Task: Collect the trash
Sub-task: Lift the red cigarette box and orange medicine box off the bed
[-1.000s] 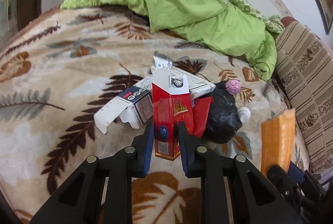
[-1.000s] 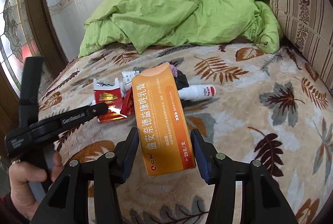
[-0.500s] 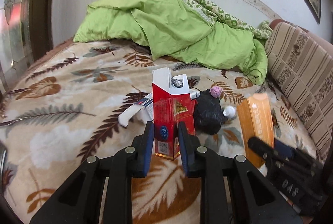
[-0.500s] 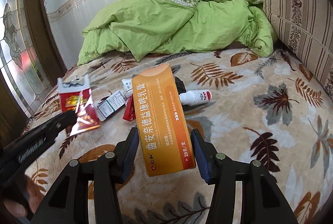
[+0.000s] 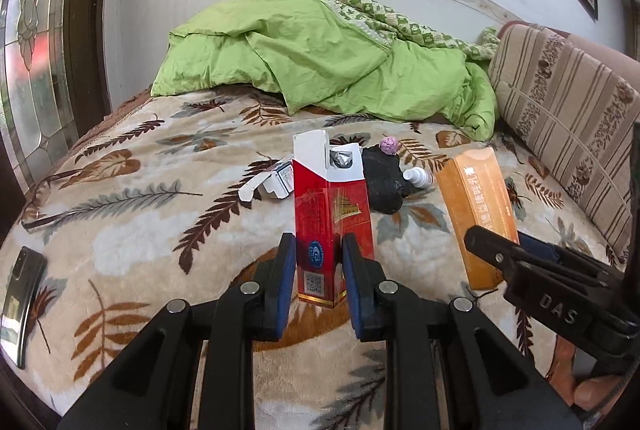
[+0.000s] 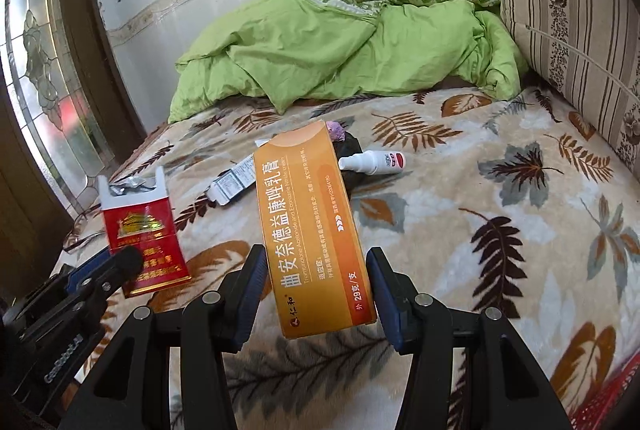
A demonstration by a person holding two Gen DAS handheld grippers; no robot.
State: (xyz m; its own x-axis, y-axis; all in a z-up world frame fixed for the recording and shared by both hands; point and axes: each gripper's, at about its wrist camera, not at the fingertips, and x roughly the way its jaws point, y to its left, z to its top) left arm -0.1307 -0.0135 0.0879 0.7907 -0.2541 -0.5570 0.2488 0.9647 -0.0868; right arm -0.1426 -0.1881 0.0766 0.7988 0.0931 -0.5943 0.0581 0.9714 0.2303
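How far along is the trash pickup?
Nothing visibly binned; no bin shows. In hand: left gripper clamps the red cigarette pack, right gripper holds the orange box. Left on the bed: black bag, white spray bottle, small white carton.

A bed [image 5: 132, 230] spread with a leaf-patterned blanket [image 6: 500, 230] was seen strewn with litter. A rumpled green quilt [image 5: 320, 58] was heaped at the far end. Near the middle, a black bag [image 5: 382, 186], a white spray bottle [image 6: 370, 162] and an opened small carton [image 5: 268, 184] were left lying close together. A dark phone [image 5: 20, 294] was laid at the near left edge.
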